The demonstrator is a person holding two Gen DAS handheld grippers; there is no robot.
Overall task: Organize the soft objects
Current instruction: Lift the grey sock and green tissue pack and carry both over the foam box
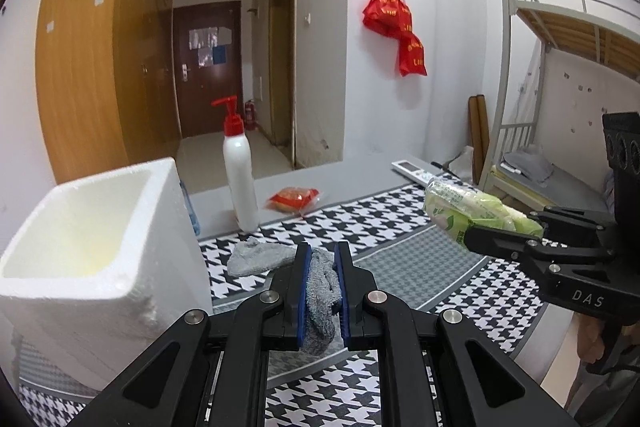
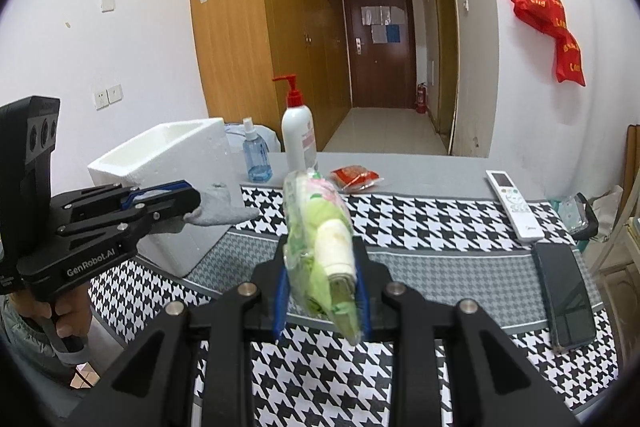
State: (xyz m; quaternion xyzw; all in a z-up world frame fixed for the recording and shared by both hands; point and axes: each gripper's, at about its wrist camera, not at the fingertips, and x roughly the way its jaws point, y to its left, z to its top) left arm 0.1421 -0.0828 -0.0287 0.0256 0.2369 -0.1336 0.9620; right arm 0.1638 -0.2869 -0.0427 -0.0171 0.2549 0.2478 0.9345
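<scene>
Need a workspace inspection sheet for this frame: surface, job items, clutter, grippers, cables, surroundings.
Surface: houndstooth cloth on the grey table.
Job's things: grey sock and green tissue pack, both lifted; white foam box looks empty.
Clutter: pump bottle, spray bottle, red packet, remote, phone.
Grippers: left gripper shut on sock; right gripper shut on pack.
Cables: nothing seen.
Surroundings: wardrobe, door, bunk bed, red bag.

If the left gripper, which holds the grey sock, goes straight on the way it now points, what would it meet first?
Probably the houndstooth cloth on the table, short of the pump bottle. The left gripper points slightly downward with the grey sock hanging out ahead; depth is uncertain.
</scene>
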